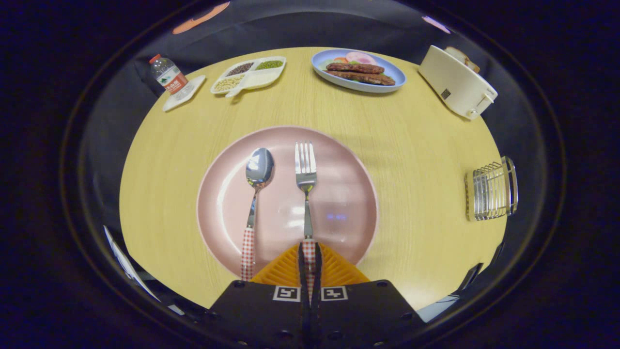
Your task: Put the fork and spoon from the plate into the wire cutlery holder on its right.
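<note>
Two pieces are lying on the pink plate: the spoon left of the fingers, and the fork, whose checked handle is running back between them. The gripper is closing its orange fingers tight on that handle, pinching it. So the fork pickup seems to be in hand. Next, I judge, it is calling for a lift clear of the plate, then a carry right to the holder, standing well apart near the table edge.
</note>
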A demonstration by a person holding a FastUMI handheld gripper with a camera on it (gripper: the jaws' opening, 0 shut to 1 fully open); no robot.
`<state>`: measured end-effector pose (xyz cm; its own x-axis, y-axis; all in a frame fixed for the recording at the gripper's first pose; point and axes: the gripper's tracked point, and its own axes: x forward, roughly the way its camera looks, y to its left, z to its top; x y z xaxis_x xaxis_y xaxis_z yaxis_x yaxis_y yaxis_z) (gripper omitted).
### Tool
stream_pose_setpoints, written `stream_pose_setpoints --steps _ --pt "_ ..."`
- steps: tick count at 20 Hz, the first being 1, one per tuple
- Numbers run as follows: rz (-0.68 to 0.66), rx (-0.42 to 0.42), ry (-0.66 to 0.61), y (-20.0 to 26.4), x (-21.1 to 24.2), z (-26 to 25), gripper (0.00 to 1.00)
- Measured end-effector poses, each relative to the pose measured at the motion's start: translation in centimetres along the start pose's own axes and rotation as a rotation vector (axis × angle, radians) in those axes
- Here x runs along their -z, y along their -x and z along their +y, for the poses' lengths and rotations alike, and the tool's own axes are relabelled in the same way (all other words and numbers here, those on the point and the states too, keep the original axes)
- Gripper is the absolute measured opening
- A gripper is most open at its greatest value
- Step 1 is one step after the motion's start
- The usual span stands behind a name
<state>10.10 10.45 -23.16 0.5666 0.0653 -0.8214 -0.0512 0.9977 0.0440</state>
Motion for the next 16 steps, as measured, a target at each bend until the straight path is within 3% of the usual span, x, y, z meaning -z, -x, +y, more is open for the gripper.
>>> stream_pose_setpoints --steps 5,10,16 --pt "-0.021 -0.03 -0.028 5.7 0.4 -4.6 0.01" --pt "-0.056 -0.005 -0.066 11.4 0.6 -14.1 0.01" --pt "-0.037 0.067 -0.137 13.1 1.8 -24.6 0.01"
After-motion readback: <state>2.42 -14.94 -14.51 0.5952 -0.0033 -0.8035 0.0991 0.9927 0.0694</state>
